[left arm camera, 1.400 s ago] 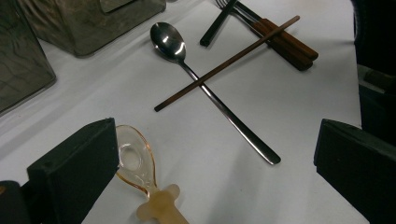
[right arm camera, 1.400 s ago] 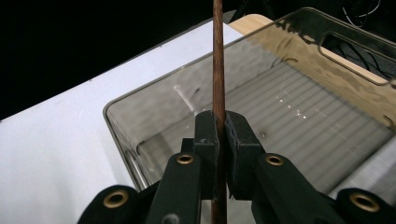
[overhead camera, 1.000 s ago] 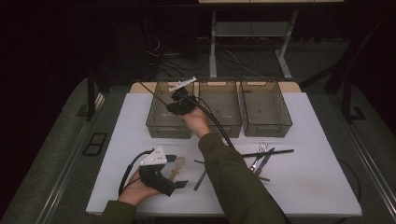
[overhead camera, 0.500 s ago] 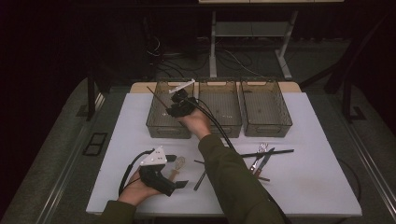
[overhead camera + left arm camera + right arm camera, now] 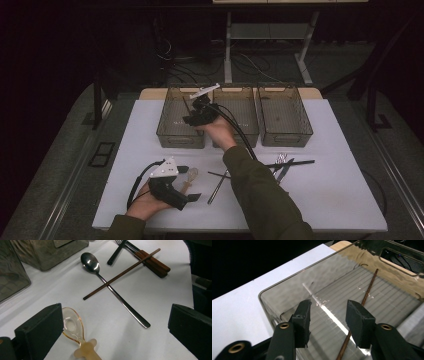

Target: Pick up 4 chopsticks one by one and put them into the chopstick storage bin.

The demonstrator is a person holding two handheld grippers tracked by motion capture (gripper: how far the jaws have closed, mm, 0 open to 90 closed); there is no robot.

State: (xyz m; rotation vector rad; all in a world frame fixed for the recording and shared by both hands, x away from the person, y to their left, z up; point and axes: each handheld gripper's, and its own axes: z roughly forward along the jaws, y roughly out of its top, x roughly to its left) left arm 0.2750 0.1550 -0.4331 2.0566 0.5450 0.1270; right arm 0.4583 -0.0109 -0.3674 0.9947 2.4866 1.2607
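My right gripper (image 5: 192, 119) hovers over the left clear bin (image 5: 172, 135). In the right gripper view its jaws (image 5: 328, 308) stand open, having just been opening, with nothing between the pads. A brown chopstick (image 5: 368, 291) lies on the ribbed floor of that bin (image 5: 287, 297) below them. My left gripper (image 5: 189, 183) rests low at the front left of the white table, jaws wide open (image 5: 115, 315). An amber plastic spoon (image 5: 75, 332) lies by its left jaw, untouched; it is also visible from above as the amber spoon (image 5: 190, 175).
Ahead of the left gripper a metal spoon (image 5: 110, 287) lies crossed by a brown chopstick (image 5: 122, 273). A black chopstick (image 5: 117, 252) and wooden-handled forks (image 5: 153, 263) lie beyond. The middle bin (image 5: 239, 137) and right bin (image 5: 285, 140) stand in a row at the back.
The right hand has drawn slightly nearer and rightward over the left bin. The chopstick that stuck out from its jaws now lies in the bin. The left hand has kept still.
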